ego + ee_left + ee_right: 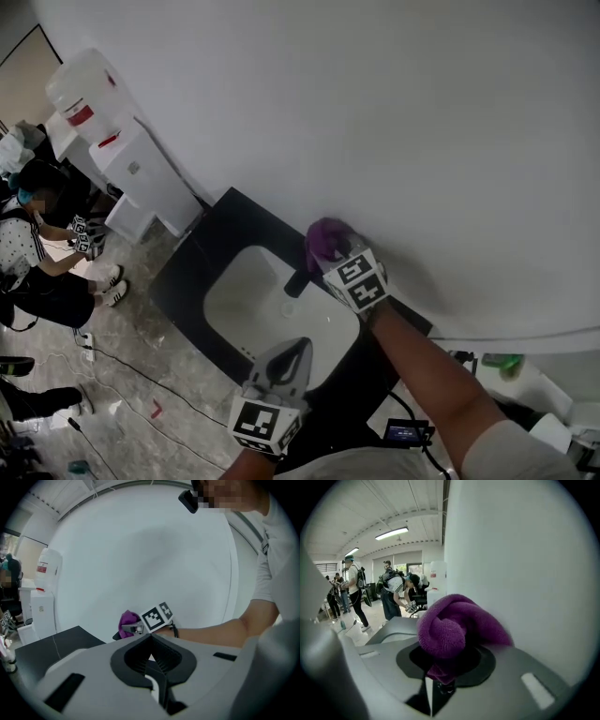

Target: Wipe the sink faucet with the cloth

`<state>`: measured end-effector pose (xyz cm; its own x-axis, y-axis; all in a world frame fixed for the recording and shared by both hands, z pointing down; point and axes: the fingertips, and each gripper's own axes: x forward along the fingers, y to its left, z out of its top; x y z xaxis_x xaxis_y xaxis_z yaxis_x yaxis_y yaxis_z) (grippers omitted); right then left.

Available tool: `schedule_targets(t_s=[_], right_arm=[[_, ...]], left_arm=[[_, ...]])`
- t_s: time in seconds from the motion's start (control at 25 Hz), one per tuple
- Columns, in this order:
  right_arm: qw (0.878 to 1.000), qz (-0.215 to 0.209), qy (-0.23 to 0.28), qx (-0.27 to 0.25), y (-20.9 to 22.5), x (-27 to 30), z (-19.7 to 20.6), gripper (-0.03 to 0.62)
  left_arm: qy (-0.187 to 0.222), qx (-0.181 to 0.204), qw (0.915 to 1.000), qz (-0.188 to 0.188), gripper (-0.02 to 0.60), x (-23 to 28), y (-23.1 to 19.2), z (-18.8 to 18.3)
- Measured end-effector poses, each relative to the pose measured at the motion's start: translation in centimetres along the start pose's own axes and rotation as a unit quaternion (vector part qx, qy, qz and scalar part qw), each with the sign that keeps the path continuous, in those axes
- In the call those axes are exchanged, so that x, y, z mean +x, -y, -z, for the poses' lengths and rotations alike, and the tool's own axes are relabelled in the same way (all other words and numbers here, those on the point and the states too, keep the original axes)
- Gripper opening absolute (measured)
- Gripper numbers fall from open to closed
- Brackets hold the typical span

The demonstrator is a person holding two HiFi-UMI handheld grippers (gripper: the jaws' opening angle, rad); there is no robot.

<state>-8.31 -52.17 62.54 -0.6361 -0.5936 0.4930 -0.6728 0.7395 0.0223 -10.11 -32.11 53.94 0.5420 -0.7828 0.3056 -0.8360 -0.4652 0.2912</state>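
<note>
Hanging over the near edge of the dark worktop (183,274), the left tongs (292,349) have their jaws drawn together on nothing. By my reading they are parked here, on the person's side of the basin, to leave the other arm a clear run. Their own camera looks across at the working arm and shows no object between the pads.

Beyond them lies the white sink (234,302), set into the worktop and bare inside. At its far rim, close to the worktop's back edge, stands the dark faucet (298,281), its spout reaching over the basin.

The right tongs (335,253) are clamped on the purple cloth (325,238), which bulges out of the jaws in a thick wad. It is held bunched, probably so that soft fabric rather than hard pad meets the metal. The wad sits just beside the top of the faucet, against the white wall (394,122); whether it touches the faucet cannot be told from these views. The arm reaches across from the right, which suits wiping from the back and top downward.

Far off at the left, past the worktop's end, stand a water dispenser (122,155) and a seated person (28,248), clear of the job.
</note>
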Motion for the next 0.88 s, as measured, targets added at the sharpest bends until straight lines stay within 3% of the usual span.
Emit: schedule_targets(t_s=[0.28, 0.44, 0.56, 0.88], right_arm=[[0.997, -0.076, 0.001, -0.001, -7.6, -0.8, 2.0, 0.094], [1.0, -0.01, 0.025, -0.004, -2.9, -1.3, -0.4, 0.094], [1.0, 0.011, 0.002, 0.014, -0.3, 0.2, 0.5, 0.095], [0.998, -0.058, 0.01, 0.03, -9.6, -0.7, 3.1, 0.094]], left_arm=[[0.0, -0.012, 0.9999, -0.005, 0.006, -0.5, -0.8, 1.1], [0.006, -0.003, 1.0, -0.005, 0.006, -1.3, -0.6, 0.1], [0.008, -0.002, 0.9999, -0.007, 0.006, -1.6, -0.4, -0.2], [-0.006, -0.009, 0.9999, -0.008, 0.006, -1.8, -1.2, 1.9]])
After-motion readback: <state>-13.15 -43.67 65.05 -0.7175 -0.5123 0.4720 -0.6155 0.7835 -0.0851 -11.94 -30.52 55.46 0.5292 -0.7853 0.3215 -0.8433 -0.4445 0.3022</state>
